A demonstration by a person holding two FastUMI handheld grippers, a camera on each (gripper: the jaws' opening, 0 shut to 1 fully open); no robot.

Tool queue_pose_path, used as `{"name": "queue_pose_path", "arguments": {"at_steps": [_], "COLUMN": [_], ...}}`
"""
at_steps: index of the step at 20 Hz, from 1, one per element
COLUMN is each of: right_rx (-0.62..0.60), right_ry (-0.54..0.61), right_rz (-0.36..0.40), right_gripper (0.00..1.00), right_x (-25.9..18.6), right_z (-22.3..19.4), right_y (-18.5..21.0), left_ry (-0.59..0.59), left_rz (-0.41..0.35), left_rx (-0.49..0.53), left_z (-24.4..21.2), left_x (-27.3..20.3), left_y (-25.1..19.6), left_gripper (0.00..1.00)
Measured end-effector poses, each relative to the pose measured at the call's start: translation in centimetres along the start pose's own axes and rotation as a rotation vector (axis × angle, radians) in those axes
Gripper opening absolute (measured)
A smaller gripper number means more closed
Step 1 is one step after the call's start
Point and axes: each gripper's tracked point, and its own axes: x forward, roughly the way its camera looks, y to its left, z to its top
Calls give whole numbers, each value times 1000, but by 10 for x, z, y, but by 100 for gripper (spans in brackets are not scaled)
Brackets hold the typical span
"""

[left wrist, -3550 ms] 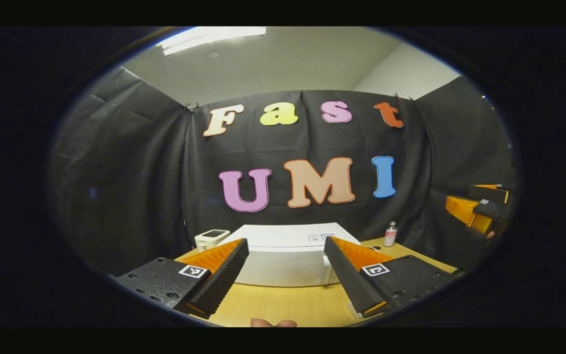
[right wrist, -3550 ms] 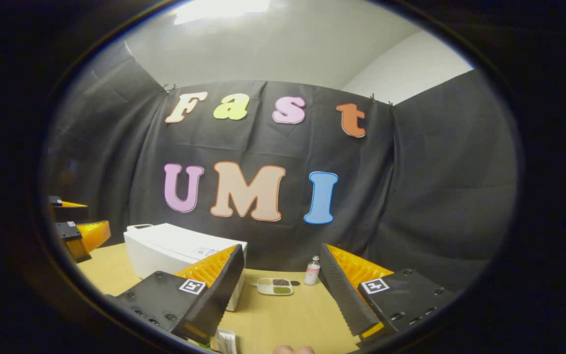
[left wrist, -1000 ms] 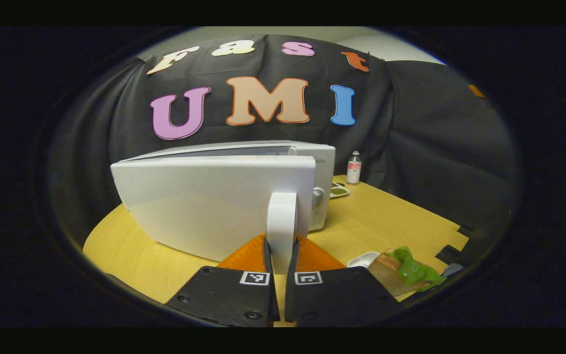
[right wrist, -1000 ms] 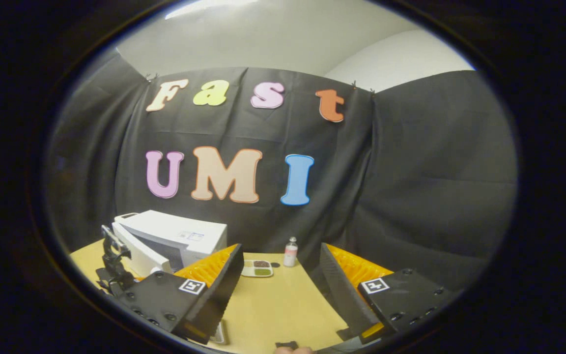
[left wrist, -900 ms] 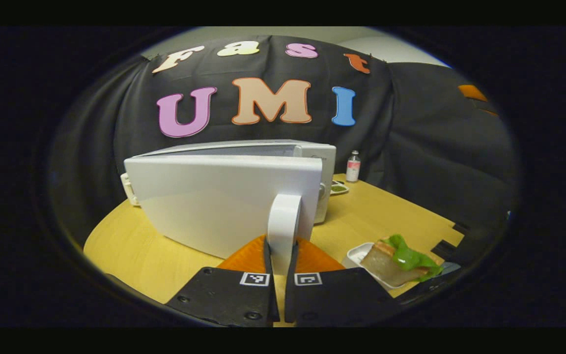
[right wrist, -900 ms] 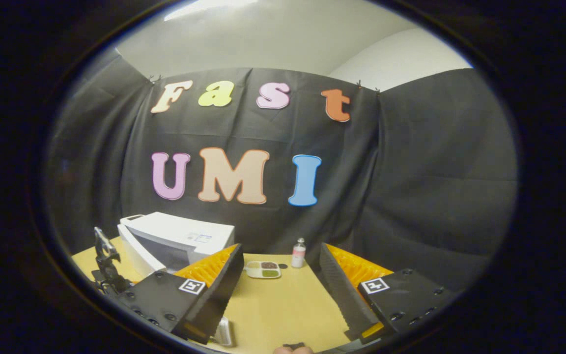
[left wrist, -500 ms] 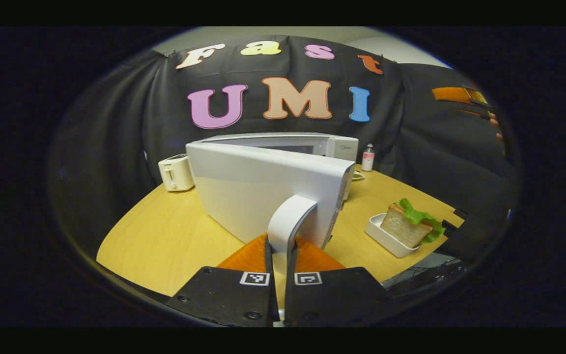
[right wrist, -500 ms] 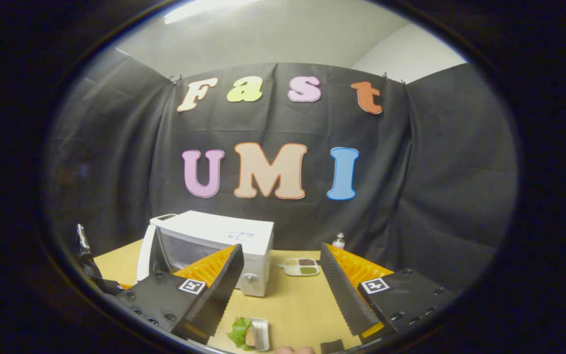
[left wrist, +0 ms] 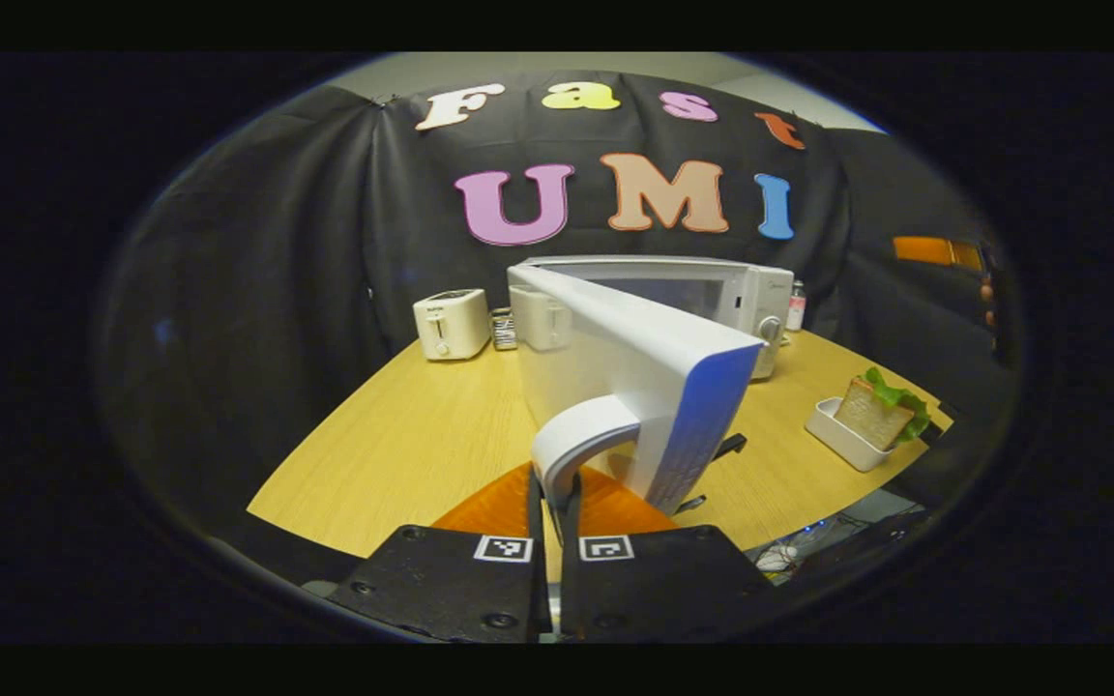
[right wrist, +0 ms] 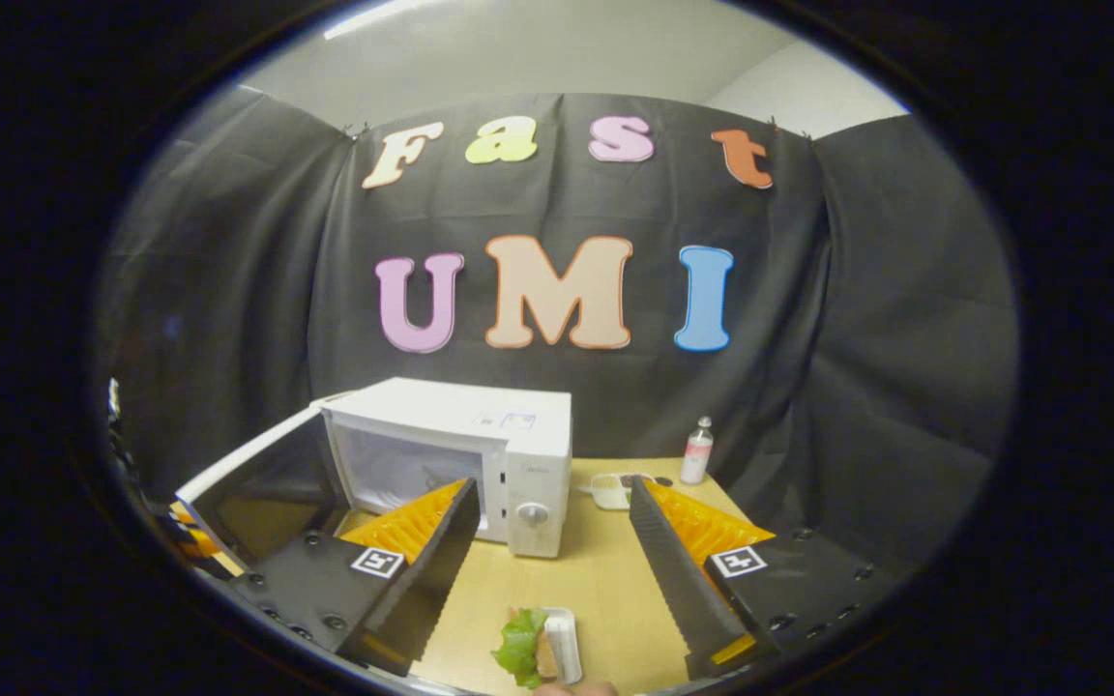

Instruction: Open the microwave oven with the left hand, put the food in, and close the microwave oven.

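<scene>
Your left gripper (left wrist: 550,503) pinches the door handle (left wrist: 576,447) of the wide-open microwave (right wrist: 480,454); your right gripper (right wrist: 549,541) hangs spread above the sandwich (right wrist: 523,646) on the table (right wrist: 596,590). Let go too early and the door may swing back, blocking the sandwich.

The sandwich (right wrist: 523,652) is cut off at the right gripper view's bottom edge — its tray (right wrist: 562,646) too.

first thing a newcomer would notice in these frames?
The white microwave at mid-table, its door swung wide open. The left gripper is shut on the door handle, right at the bottom of the left gripper view. Next, the sandwich with green lettuce in a white tray near the table's front edge, below the open right gripper.
</scene>
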Motion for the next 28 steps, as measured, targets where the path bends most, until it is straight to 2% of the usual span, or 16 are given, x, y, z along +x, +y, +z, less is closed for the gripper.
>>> {"name": "queue_pose_path", "arguments": {"at_steps": [3,4,9,15,17,18,20,21,22,25,27,28], "right_rx": [-56,-76,-92,-82,-73,-65,-58,-59,-62,-69,-82,-82], "right_ry": [100,122,260,412,447,455,476,485,488,491,492,494], "right_rz": [-25,-27,12,24,17,17,22,19,20,10,-6,-9], "right_gripper": [97,97,99,99,99,99,99,91,91,63,65,56], "right_x": [3,3,1,7,7,7,8,6,5,7,11,9], "right_z": [-50,-61,-129,-193,-203,-205,-214,-216,-215,-219,-220,-218], "right_y": [-3,-2,9,11,12,13,18,17,18,18,14,13], "left_ry": [-7,-17,-36,-58,-67,-70,-80,-64,-56,-45,-61,-66], "left_rz": [-14,-14,-13,-22,-27,-14,15,-7,-23,-32,-49,-54], "left_rx": [6,4,-4,14,21,12,-39,-62,-60,21,42,42], "left_z": [0,2,1,0,0,0,2,-1,-1,-2,5,8], "left_x": [1,1,3,2,4,4,7,10,7,5,2,1], "left_y": [8,9,10,11,12,16,26,15,9,-1,-7,-9], "left_gripper": [2,4,2,4,10,8,54,77,100,100,99,97]}}
